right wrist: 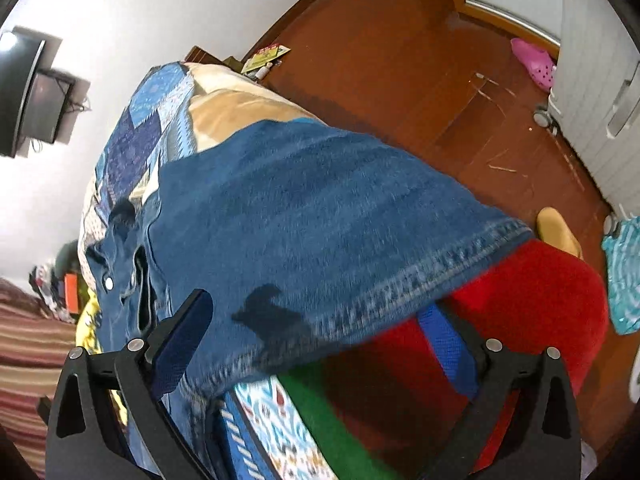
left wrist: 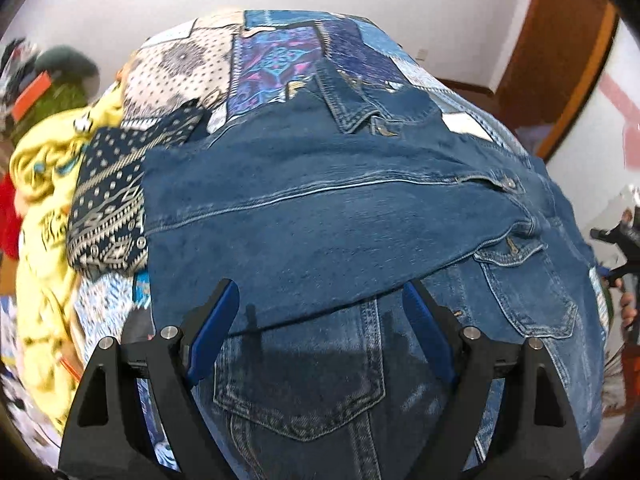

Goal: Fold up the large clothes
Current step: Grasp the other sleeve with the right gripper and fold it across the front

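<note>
Denim jacket (left wrist: 320,208) lies spread on the patchwork quilt (left wrist: 272,60) of the bed, a sleeve folded across its front. Both claws are released: the left gripper (left wrist: 320,312) hovers over the sleeve's near edge, the right gripper (right wrist: 320,320) straddles the stitched hem (right wrist: 400,288) without pinching it. Risk: that hem overhangs the bed's right side above a red garment (right wrist: 540,280), so a shallow bite could drag the denim off or snag the red cloth too.
</note>
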`<action>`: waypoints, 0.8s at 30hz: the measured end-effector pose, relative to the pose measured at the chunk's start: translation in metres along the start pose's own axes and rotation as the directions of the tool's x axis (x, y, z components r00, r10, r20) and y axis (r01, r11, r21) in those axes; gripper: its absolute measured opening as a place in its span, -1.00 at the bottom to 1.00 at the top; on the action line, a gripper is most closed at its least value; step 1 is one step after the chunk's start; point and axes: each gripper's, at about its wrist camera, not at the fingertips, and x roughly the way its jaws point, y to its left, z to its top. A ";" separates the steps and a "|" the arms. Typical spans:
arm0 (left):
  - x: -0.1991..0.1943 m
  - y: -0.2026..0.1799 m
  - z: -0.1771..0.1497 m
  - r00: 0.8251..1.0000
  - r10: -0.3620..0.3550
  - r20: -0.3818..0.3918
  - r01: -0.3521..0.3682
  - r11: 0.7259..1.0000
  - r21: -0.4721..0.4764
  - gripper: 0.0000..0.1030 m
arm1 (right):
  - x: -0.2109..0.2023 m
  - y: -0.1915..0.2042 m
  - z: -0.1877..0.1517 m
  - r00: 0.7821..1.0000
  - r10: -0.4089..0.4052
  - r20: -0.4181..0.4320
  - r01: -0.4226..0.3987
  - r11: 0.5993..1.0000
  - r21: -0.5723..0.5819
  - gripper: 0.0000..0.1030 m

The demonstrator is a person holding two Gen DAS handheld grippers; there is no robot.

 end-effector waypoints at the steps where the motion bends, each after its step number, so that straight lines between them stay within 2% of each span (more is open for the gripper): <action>1: -0.001 0.001 -0.001 1.000 -0.008 0.002 0.008 1.000 -0.016 0.62 | 0.004 -0.002 0.003 1.000 -0.018 0.007 0.018 1.000 0.018 0.68; 2: -0.001 0.004 -0.002 1.000 -0.017 0.004 0.018 0.999 -0.032 0.62 | 0.005 -0.005 0.005 0.999 -0.033 0.013 0.033 0.999 0.029 0.60; 4: -0.001 0.008 -0.006 1.000 -0.025 0.001 0.025 0.998 -0.065 0.62 | 0.007 -0.008 0.009 0.997 -0.061 0.036 0.059 0.997 0.058 0.15; 5: -0.002 0.009 -0.008 1.000 -0.026 0.000 0.026 0.997 -0.072 0.62 | 0.006 -0.010 0.010 0.993 -0.097 0.060 0.092 0.992 0.083 0.02; 7: -0.004 0.011 -0.012 1.000 -0.031 0.001 0.031 0.996 -0.083 0.62 | 0.002 -0.009 0.011 0.987 -0.127 0.094 0.118 0.989 0.094 -0.39; 8: -0.005 0.011 -0.016 1.000 -0.028 0.003 0.028 0.996 -0.084 0.62 | -0.006 -0.004 0.009 0.976 -0.166 0.142 0.156 0.985 0.076 -0.49; 10: -0.008 0.010 -0.020 1.000 -0.022 0.007 0.023 0.997 -0.078 0.62 | -0.008 -0.001 0.009 0.973 -0.173 0.151 0.166 0.985 0.056 -0.70; 12: -0.010 0.011 -0.023 1.000 -0.023 0.007 0.023 0.997 -0.075 0.62 | -0.012 0.006 0.009 0.967 -0.194 0.164 0.196 0.981 0.004 -0.76; 14: -0.013 0.012 -0.025 1.000 -0.022 0.009 0.023 0.997 -0.069 0.62 | -0.025 0.019 0.007 0.956 -0.201 0.211 0.217 0.975 -0.054 -0.81; 19: -0.025 0.015 -0.028 0.999 -0.021 0.041 0.023 0.998 -0.065 0.62 | -0.057 0.049 0.013 0.952 -0.134 0.276 0.173 0.977 -0.123 -0.86; 20: -0.027 0.016 -0.028 0.999 -0.023 0.048 0.027 0.997 -0.066 0.62 | -0.068 0.071 0.014 0.947 -0.104 0.304 0.162 0.972 -0.170 -0.86; 22: -0.033 0.018 -0.031 0.998 -0.022 0.063 0.026 0.998 -0.065 0.62 | -0.073 0.084 0.014 0.944 -0.091 0.316 0.160 0.967 -0.200 -0.87; 24: -0.038 0.019 -0.033 0.997 -0.020 0.074 0.024 0.998 -0.060 0.62 | -0.084 0.125 0.011 0.939 -0.050 0.341 0.156 0.944 -0.290 -0.87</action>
